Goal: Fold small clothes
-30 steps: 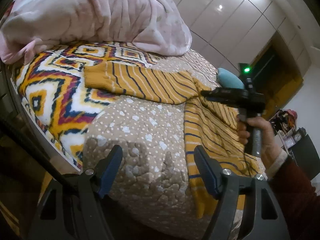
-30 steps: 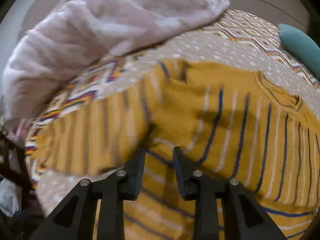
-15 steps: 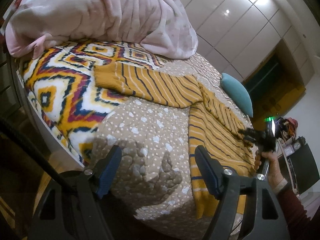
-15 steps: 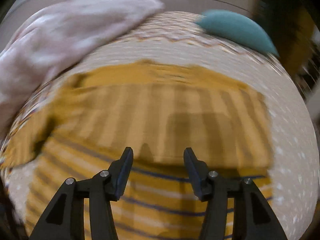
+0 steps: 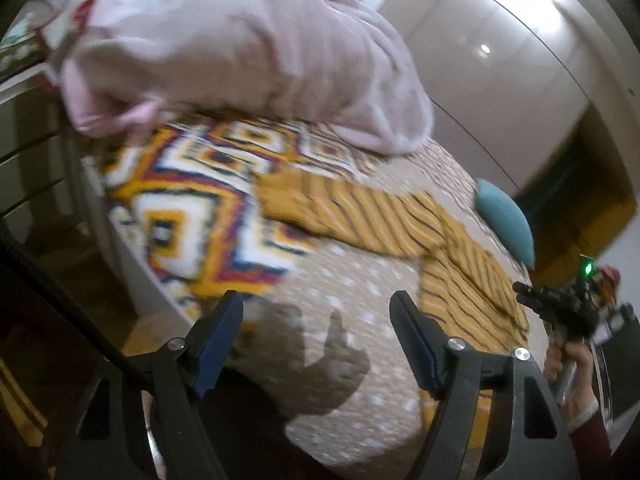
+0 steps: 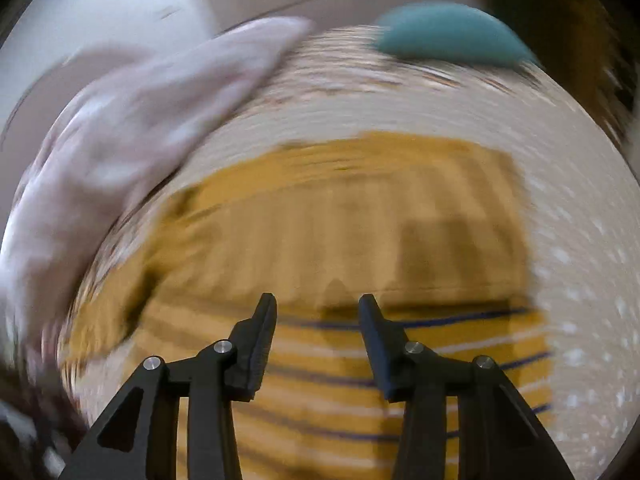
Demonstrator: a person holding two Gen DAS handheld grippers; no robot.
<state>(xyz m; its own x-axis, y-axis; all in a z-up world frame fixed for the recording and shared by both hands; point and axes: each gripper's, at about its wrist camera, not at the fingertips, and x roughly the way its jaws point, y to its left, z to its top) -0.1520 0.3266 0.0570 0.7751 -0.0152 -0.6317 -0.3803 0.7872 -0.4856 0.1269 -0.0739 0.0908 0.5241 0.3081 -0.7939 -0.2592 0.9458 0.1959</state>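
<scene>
A mustard-yellow sweater (image 5: pixel 460 276) with navy and white stripes lies flat on the bed, one sleeve (image 5: pixel 340 212) stretched to the left. In the right wrist view the sweater (image 6: pixel 360 240) fills the middle, blurred. My left gripper (image 5: pixel 316 332) is open and empty above the dotted beige bedspread, left of the sweater's body. My right gripper (image 6: pixel 316 312) is open and empty just above the sweater's lower part. It also shows in the left wrist view (image 5: pixel 560 308), held by a hand at the bed's right edge.
A crumpled pink duvet (image 5: pixel 240 60) lies at the head of the bed on a zigzag-patterned blanket (image 5: pixel 188 208). A teal cushion (image 5: pixel 504 220) lies beyond the sweater, also in the right wrist view (image 6: pixel 448 40). White wardrobe doors (image 5: pixel 500 60) stand behind.
My right gripper has pulled back from over the sweater's chest to its lower edge by the bed's side. My left gripper has shifted a little and stays open.
</scene>
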